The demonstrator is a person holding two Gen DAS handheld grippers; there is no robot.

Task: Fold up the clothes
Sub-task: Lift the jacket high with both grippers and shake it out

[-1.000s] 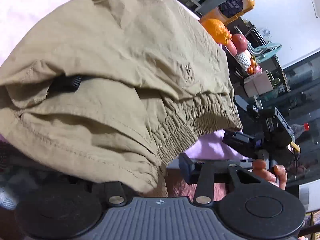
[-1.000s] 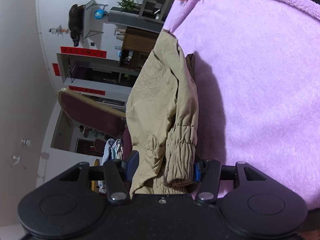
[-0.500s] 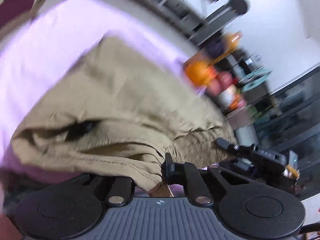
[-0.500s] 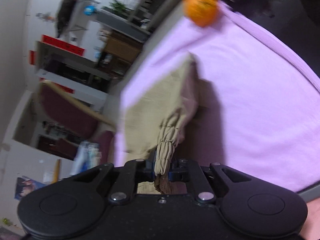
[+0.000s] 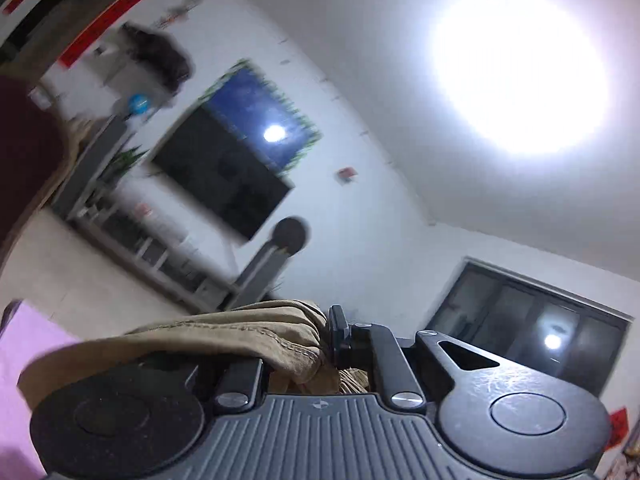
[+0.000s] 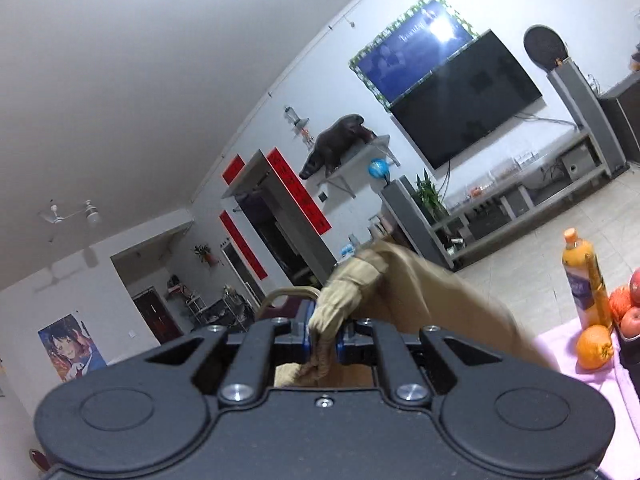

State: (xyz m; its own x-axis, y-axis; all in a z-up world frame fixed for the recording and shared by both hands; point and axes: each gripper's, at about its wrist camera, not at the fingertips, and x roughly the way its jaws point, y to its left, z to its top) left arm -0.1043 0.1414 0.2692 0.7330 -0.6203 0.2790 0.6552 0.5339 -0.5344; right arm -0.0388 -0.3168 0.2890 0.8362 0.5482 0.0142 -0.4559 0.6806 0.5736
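A khaki garment with an elastic waistband is held up off the pink blanket. My left gripper is shut on a stitched fold of the cloth, which drapes over its left finger. The camera tilts up at the ceiling and wall. In the right wrist view my right gripper is shut on the gathered elastic edge of the same khaki garment, which bunches above the blue pads and trails down to the right. Most of the garment hangs below both cameras, out of sight.
An orange, an orange-juice bottle and apples stand at the blanket's right end. A dark red chair back rises at the left. A TV and a low shelf line the far wall.
Both grippers closed on the khaki garment and swung upward, lifting it off the blanket. The views now face the room and ceiling instead of the table.
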